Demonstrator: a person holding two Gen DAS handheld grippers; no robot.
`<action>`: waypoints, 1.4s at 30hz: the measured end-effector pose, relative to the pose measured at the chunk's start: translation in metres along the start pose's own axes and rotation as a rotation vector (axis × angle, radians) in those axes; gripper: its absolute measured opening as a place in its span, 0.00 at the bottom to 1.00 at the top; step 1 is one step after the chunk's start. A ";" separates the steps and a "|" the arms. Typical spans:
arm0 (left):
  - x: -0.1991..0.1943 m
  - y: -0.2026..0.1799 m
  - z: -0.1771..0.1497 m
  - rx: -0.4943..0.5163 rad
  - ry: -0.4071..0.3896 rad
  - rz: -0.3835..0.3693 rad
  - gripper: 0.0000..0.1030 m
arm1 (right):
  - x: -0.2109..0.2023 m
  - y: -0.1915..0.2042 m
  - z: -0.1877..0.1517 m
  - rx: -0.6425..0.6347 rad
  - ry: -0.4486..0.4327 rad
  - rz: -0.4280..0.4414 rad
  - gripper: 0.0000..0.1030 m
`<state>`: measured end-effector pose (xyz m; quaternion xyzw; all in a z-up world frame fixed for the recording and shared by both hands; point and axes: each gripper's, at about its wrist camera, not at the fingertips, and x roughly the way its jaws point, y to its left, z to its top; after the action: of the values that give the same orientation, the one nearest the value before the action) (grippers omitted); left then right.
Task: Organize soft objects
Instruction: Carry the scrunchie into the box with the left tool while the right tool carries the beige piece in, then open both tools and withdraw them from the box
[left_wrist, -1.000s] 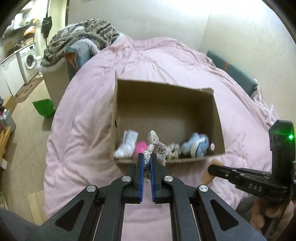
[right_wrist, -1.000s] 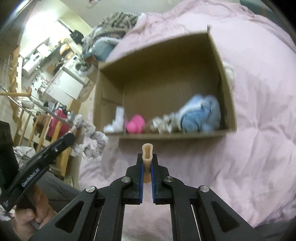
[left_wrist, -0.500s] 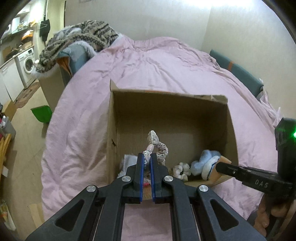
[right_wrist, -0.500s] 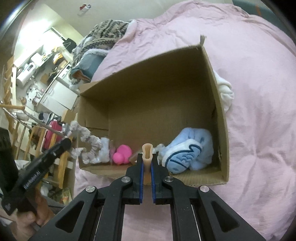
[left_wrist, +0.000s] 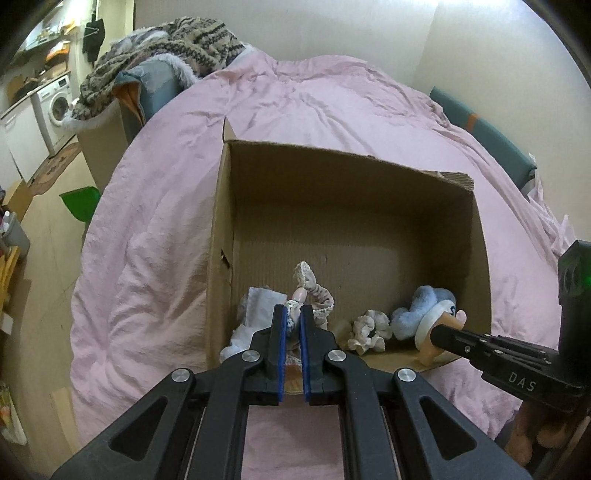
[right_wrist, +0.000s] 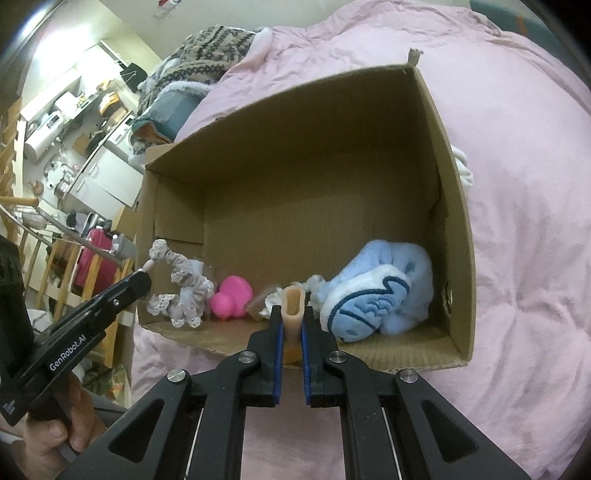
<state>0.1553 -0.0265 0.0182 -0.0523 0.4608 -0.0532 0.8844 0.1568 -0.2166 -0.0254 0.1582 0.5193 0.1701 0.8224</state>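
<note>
Your left gripper (left_wrist: 291, 325) is clamped on the lacy scrunchie (left_wrist: 314, 291), which hangs just past the box's near wall, above the white cloth (left_wrist: 255, 314). Your right gripper (right_wrist: 291, 325) pinches the beige piece (right_wrist: 293, 306), poised over the near edge beside the blue plush (right_wrist: 373, 291). Carry each load fully past the cardboard lip before you let go, so nothing catches on it and tumbles onto the pink duvet (left_wrist: 155, 221). Release low; both things are light. Further in, the box (left_wrist: 480, 236) floor is bare, so reach deeper rather than piling onto the pink duck (right_wrist: 232, 295) and white scrunchie (left_wrist: 369, 328).
</note>
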 end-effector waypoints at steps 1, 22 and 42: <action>0.002 0.000 0.000 -0.001 0.005 0.003 0.06 | 0.001 0.000 0.000 0.002 0.000 -0.002 0.09; -0.002 -0.007 -0.004 0.036 -0.031 0.064 0.62 | 0.005 0.006 0.003 -0.002 -0.003 0.006 0.69; -0.048 0.011 -0.004 0.003 -0.183 0.160 0.79 | -0.050 0.011 -0.001 -0.039 -0.233 -0.080 1.00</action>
<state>0.1250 -0.0089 0.0529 -0.0188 0.3807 0.0219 0.9243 0.1346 -0.2292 0.0195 0.1399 0.4226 0.1275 0.8863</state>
